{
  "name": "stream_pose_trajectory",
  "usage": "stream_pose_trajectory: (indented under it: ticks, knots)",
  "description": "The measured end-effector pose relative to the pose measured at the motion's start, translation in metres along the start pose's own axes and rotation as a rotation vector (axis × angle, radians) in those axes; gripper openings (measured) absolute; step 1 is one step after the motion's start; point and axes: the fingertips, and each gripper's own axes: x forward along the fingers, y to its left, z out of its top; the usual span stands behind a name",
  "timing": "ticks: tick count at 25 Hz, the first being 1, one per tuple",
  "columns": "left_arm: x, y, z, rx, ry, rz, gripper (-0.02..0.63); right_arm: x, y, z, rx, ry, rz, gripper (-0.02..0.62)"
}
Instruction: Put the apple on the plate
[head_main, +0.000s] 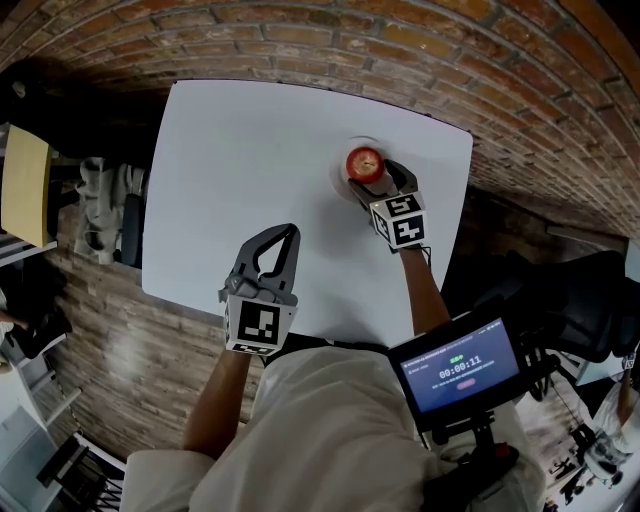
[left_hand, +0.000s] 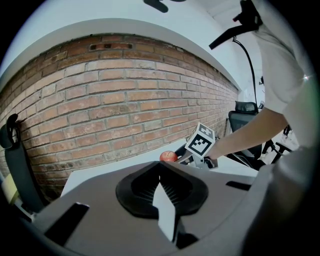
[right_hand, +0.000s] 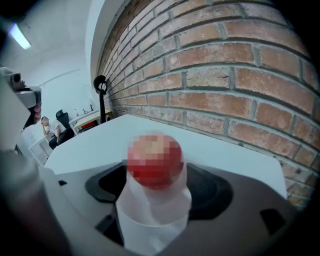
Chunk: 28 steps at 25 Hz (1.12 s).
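My right gripper (head_main: 374, 181) pinches the apple (head_main: 365, 162) over the plate (head_main: 337, 173), seemingly only release left; my left gripper (head_main: 287, 233) is pressed together, empty.

left gripper (head_main: 289, 234): grey jaws closed tip to tip with nothing between the fingers, pointing forward. Black-and-white marker cube (head_main: 258, 325) sits behind the fingers, and the bare left forearm (head_main: 215, 395) is bent in close to the torso.

right gripper (head_main: 374, 178): further out than the left, jaws clamped on a round red apple (head_main: 365, 162) seated between the fingers. Right marker cube (head_main: 400, 220) is behind them, with the right forearm (head_main: 425, 290) extended.
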Motion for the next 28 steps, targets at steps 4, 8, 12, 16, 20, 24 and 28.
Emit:
stream_pose_trajectory:
  ticks: [4, 8, 12, 16, 20, 24, 28]
  knots:
    - [-0.002, 0.0, -0.002, -0.003, 0.003, 0.002, 0.006, -0.001, 0.0, 0.0, 0.001, 0.004, -0.001, 0.357]
    - [-0.003, 0.0, 0.004, -0.003, -0.01, 0.007, 0.006, -0.003, 0.0, -0.002, -0.006, 0.002, -0.002, 0.357]
    - [-0.004, -0.003, 0.004, -0.001, -0.012, 0.005, 0.006, -0.006, -0.001, -0.005, 0.007, 0.001, -0.001, 0.357]
    - [-0.005, -0.004, 0.006, -0.006, -0.017, 0.009, 0.006, -0.009, -0.002, -0.009, 0.045, -0.006, -0.002, 0.357]
    - [-0.006, -0.006, 0.007, -0.006, -0.02, 0.015, 0.006, -0.013, -0.001, -0.011, 0.022, -0.004, 0.005, 0.357]
    - [-0.011, -0.005, 0.006, -0.01, -0.026, 0.013, 0.006, -0.016, 0.005, -0.011, 0.012, -0.001, 0.019, 0.357]
    - [-0.015, -0.006, 0.008, -0.005, -0.038, 0.009, 0.006, -0.022, 0.007, -0.012, 0.008, 0.006, 0.011, 0.357]
